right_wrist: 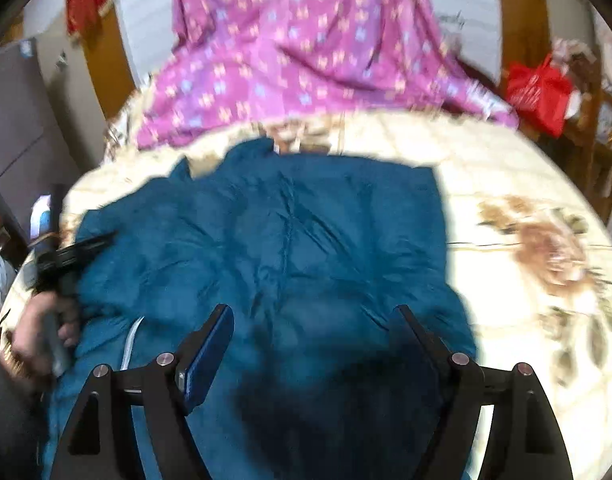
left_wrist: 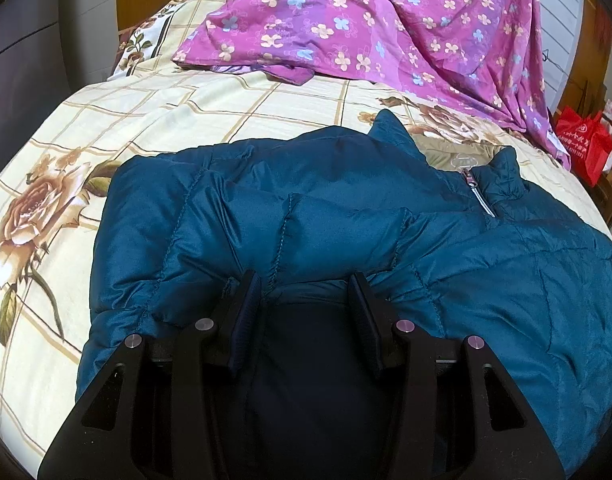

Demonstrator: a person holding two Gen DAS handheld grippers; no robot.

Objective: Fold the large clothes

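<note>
- Two grippers, one job: my left gripper (left_wrist: 306, 292) is clamped on a thick bunch of the teal puffer jacket (left_wrist: 346, 208), its jaws held partly apart by the padding pinched between them.
- My right gripper (right_wrist: 312, 320) hangs above the jacket with jaws spread wide and nothing between them; its view is blurred.
- That jacket lies across the near part of the bed (left_wrist: 145, 120), on the cream sheet with rose prints, collar and zipper (left_wrist: 480, 194) pointing toward the far side. A purple floral cloth (left_wrist: 386, 20) is heaped beyond it, apart from the jacket.
- In the right view my left hand (right_wrist: 41, 332) sits at the jacket's left edge, holding its gripper there.
- My reading: one side seems already folded in, and I am mid-fold, pinning my edge while the free fingers go for their own hold.
- Next I judge the right jaws need to drop onto the jacket's right edge or hem, bite enough of the slippery quilting not to slide off, then carry it over in step with the left.
- A red bag (left_wrist: 584, 144) stands off the bed, out of the way.
</note>
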